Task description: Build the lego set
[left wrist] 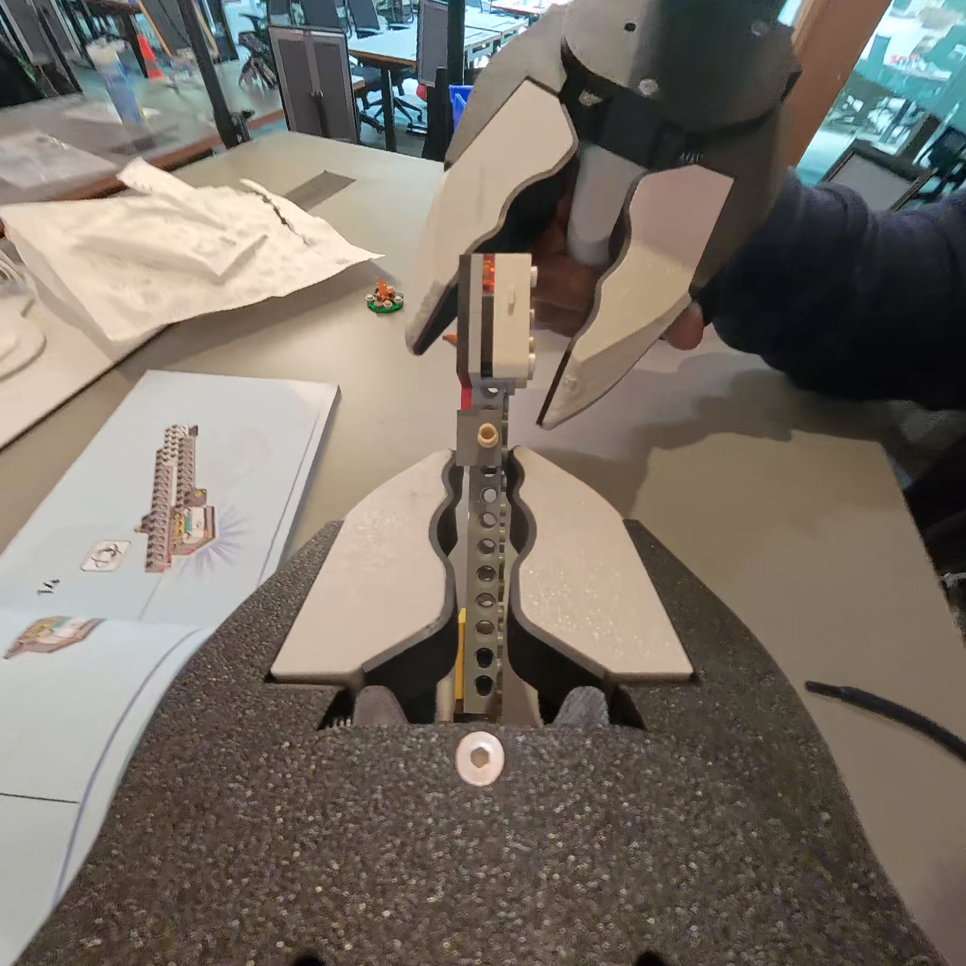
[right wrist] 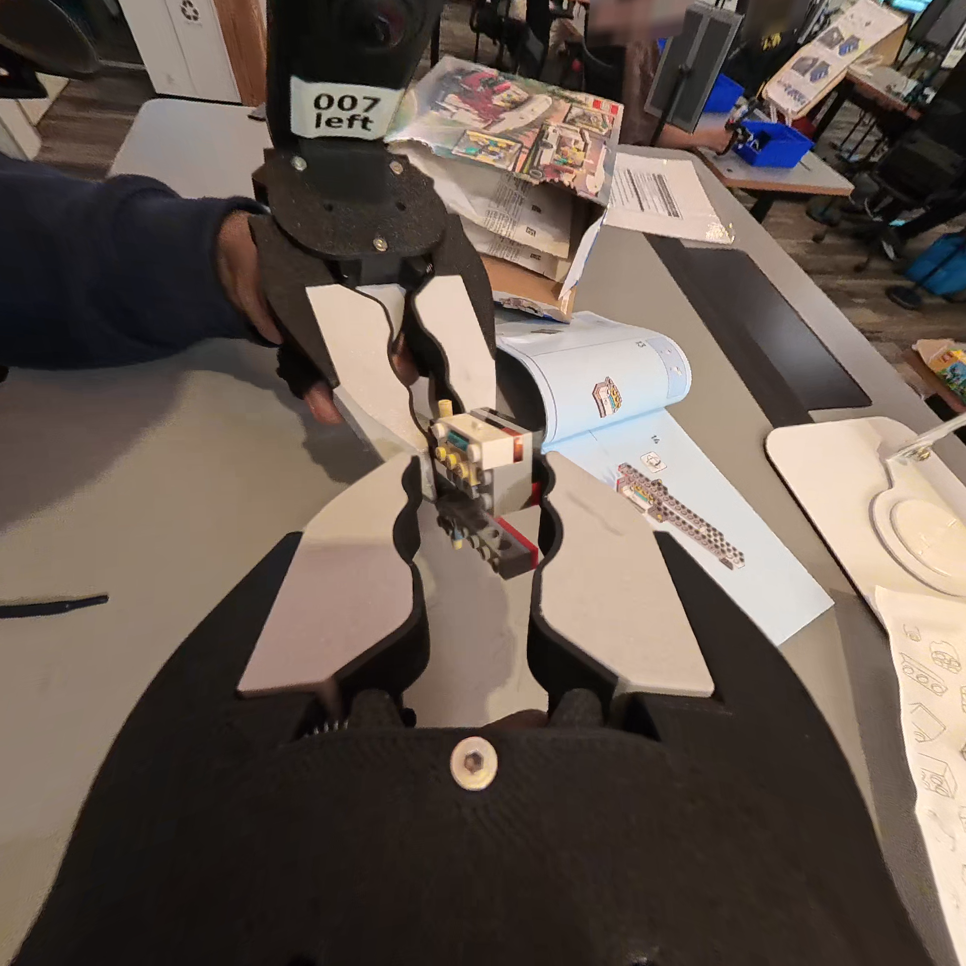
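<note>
Grey table [left wrist: 732,522], office behind; left gripper [left wrist: 483,460] clamps the brick model [left wrist: 486,549], right gripper [left wrist: 481,381] spread loose around its white end.

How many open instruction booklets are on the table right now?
1. The light-blue instruction booklet lies open on the table, left of the left claw that grips the gray brick assembly. Others may sit under the torn box.
</note>
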Motion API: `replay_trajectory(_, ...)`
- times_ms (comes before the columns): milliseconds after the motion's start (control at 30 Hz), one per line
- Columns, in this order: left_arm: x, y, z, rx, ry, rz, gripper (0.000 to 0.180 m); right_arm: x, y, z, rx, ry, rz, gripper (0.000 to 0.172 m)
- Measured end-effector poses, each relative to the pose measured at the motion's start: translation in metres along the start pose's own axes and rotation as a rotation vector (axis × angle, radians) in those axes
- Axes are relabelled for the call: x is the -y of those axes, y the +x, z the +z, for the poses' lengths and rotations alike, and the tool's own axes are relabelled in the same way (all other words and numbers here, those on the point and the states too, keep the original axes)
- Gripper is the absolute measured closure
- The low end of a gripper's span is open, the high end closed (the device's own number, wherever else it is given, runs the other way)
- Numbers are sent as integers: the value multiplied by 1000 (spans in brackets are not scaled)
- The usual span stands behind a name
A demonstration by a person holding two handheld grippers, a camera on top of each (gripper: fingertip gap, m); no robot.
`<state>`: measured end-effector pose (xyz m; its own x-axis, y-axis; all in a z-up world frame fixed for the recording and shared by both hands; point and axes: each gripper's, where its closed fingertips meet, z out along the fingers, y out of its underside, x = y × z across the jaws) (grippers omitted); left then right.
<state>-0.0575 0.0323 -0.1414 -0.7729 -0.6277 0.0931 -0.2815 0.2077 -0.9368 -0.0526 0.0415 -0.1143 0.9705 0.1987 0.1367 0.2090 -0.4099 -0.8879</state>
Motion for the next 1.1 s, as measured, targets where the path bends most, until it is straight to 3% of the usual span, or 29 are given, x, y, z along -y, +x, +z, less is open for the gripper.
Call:
replay_trajectory(167, 4, -5, -4, -98, 83, -294, 165, 1, 16, 2, 38, -40, 168, 132)
replay_trajectory(300, 3, -15, -8, -118, 129, -399, 165, 3, 22, 3, 114, -23, 300, 132)
replay_trajectory(567, 1, -20, -8, -164, 183, -468, 165, 5, 24, 16, 198, 59, 482, 132)
replay_trajectory(733, 2, -17, -5, -183, 196, -480, 165, 2, 25, 19, 189, 59, 504, 142)
replay_trajectory(1100, 5, -14, -7, -208, 212, -478, 165, 5, 22, 16, 227, 106, 523, 145)
